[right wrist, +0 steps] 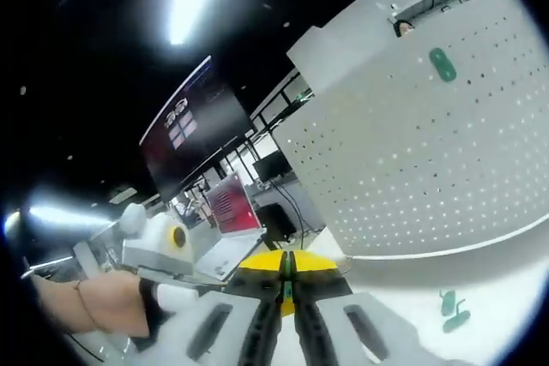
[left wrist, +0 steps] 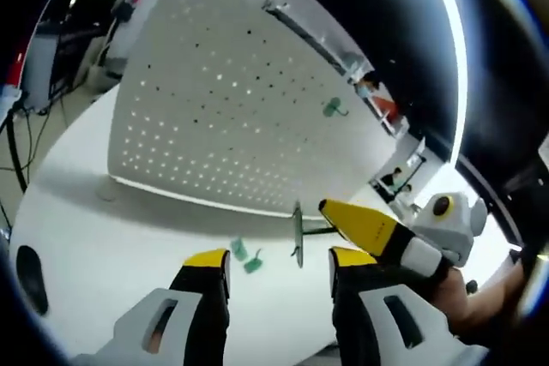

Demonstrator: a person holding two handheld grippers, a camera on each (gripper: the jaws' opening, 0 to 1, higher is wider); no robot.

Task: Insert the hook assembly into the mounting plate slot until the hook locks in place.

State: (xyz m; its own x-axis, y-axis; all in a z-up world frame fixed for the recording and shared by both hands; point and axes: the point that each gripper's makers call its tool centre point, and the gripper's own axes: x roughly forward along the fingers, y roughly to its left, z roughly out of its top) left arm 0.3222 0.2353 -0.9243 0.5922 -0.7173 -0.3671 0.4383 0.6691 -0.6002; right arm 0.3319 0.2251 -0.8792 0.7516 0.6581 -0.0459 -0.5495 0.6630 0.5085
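Note:
A white perforated mounting plate [left wrist: 214,100] stands upright on the white table [left wrist: 94,237], and one green hook [left wrist: 333,109] is fixed to its face. Two loose green hooks [left wrist: 245,256] lie on the table in front of the plate. My left gripper [left wrist: 279,265] hangs open above them with nothing between its jaws. My right gripper [left wrist: 331,212] comes in from the right, shut on a thin green hook assembly [left wrist: 297,233] that hangs clear of the plate. In the right gripper view the right gripper [right wrist: 288,273] shows a green sliver between its closed jaws, with the plate [right wrist: 412,152], the mounted hook [right wrist: 443,64] and the loose hooks [right wrist: 451,310] to its right.
A person's hand [right wrist: 86,302] holds the left gripper [right wrist: 159,242] at the left of the right gripper view. Monitors and desks [right wrist: 232,203] stand behind the table. Cables and equipment [left wrist: 51,49] lie past the plate's left edge.

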